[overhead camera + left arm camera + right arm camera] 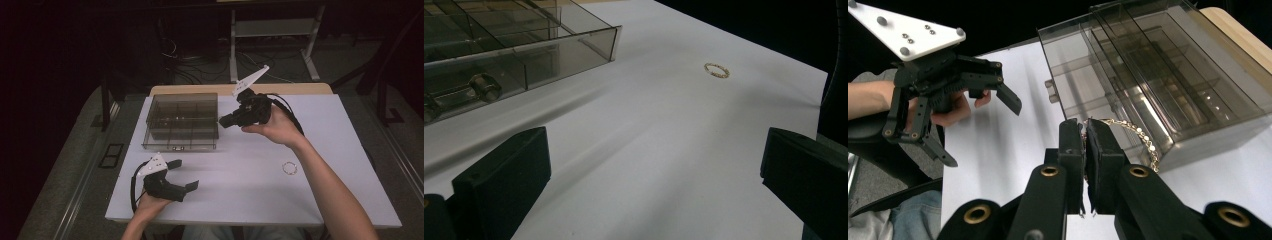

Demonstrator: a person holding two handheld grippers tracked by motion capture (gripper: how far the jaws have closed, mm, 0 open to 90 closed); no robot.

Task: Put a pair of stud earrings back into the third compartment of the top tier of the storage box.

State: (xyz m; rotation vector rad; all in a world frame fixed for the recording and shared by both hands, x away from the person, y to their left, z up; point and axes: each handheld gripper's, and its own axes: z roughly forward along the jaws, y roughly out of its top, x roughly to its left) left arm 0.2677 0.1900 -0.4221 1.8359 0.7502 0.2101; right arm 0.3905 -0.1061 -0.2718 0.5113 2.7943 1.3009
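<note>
My right gripper [1084,132] is shut on a thin gold chain [1139,136], which loops out to the right of the pressed-together jaws. It hangs in the air beside the right wall of a smoky clear compartment box [1158,75]. In the high view the right gripper [223,121] points left at that box [150,145]. My left gripper [184,175] rests near the table's front left, open, with nothing between its jaws. In its own view, the left gripper [654,170] shows bare table between the jaws. A small gold ring [716,69] lies ahead on the table.
The white table [240,175] carries the box at the back left and the ring [289,168] right of centre. The box has several dividers and a latch on its front. Cables and a white frame lie on the dark floor beyond the table.
</note>
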